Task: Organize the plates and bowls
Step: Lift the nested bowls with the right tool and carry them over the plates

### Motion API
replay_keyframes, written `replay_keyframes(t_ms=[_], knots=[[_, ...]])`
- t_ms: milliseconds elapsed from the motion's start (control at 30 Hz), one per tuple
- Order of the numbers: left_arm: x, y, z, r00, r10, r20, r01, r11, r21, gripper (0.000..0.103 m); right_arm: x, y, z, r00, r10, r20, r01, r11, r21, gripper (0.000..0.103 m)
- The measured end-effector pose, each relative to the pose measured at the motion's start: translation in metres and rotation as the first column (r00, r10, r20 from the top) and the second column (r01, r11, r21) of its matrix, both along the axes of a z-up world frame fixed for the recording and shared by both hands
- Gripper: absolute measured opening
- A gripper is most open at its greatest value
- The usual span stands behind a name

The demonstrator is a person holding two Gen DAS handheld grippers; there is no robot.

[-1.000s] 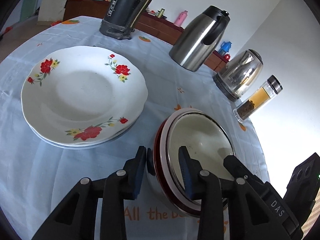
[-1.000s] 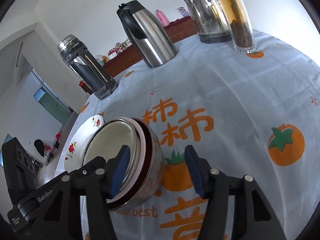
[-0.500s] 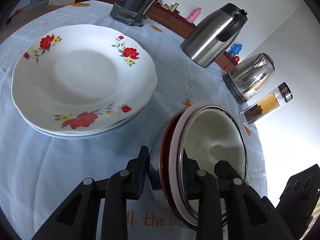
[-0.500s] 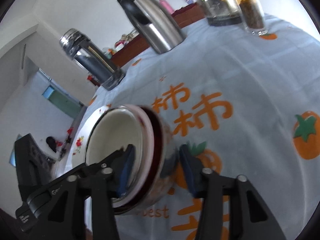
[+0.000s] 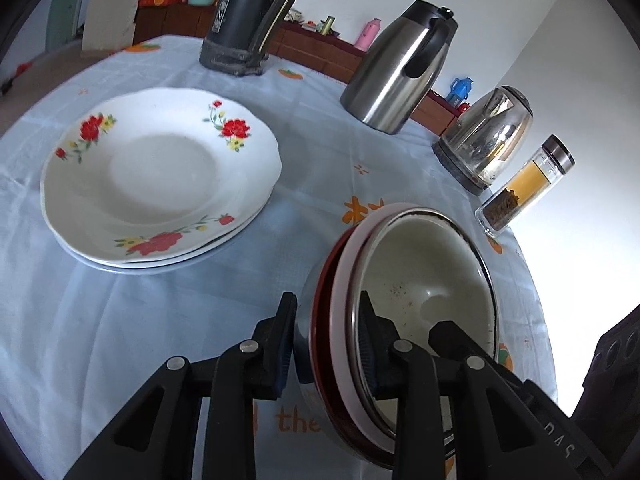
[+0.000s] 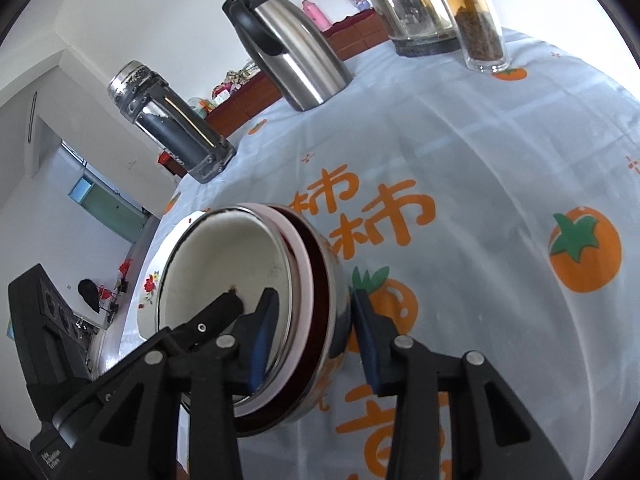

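Observation:
A nested stack of bowls (image 5: pixel 424 280), steel outside with red and pink rims and a cream inside, sits on the tablecloth. My left gripper (image 5: pixel 326 340) is shut on its near wall, one pad outside and one inside. Opposite it, my right gripper (image 6: pixel 314 332) straddles the other side of the bowl stack (image 6: pixel 224 264); its jaws are closing and the pads lie against the wall inside and outside. Two stacked white plates (image 5: pixel 160 176) with red flowers rest to the left of the bowls. Behind the bowls, a sliver of the plates (image 6: pixel 150 284) shows in the right wrist view.
Along the table's far side stand a dark thermos (image 5: pixel 252 20), a steel jug (image 5: pixel 400 68), a glass kettle (image 5: pixel 484 140) and a tea bottle (image 5: pixel 524 188). The pale blue cloth (image 6: pixel 500 184) with orange prints stretches to the right of the bowls.
The right gripper's jaws have drawn in from wide apart to the bowl stack's wall. The left jaws narrowed slightly onto the rim. Neither hand travelled much.

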State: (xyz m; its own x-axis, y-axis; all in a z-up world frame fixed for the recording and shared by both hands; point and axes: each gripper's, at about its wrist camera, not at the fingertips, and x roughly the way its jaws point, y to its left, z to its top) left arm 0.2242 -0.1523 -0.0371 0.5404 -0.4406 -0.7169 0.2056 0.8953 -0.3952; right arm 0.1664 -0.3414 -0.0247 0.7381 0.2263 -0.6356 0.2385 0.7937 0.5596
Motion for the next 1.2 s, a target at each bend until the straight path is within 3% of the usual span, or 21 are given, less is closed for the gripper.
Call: replay_keyframes(t_ms=[367,1200], knots=[[-0.008,0.003,0.004,0.999,0.024,0.035,-0.025,0.998,0.054,0.032,-0.002,0.01,0.005,1.0,0.02,-0.009,-0.02,1.0,-0.02,0.037],[-0.014,0.007,0.008,0.998,0.029,0.059,-0.032,0.998,0.051,0.032,-0.006,0.014,0.008,1.0,0.026,0.011,-0.025,0.999,-0.032,0.037]])
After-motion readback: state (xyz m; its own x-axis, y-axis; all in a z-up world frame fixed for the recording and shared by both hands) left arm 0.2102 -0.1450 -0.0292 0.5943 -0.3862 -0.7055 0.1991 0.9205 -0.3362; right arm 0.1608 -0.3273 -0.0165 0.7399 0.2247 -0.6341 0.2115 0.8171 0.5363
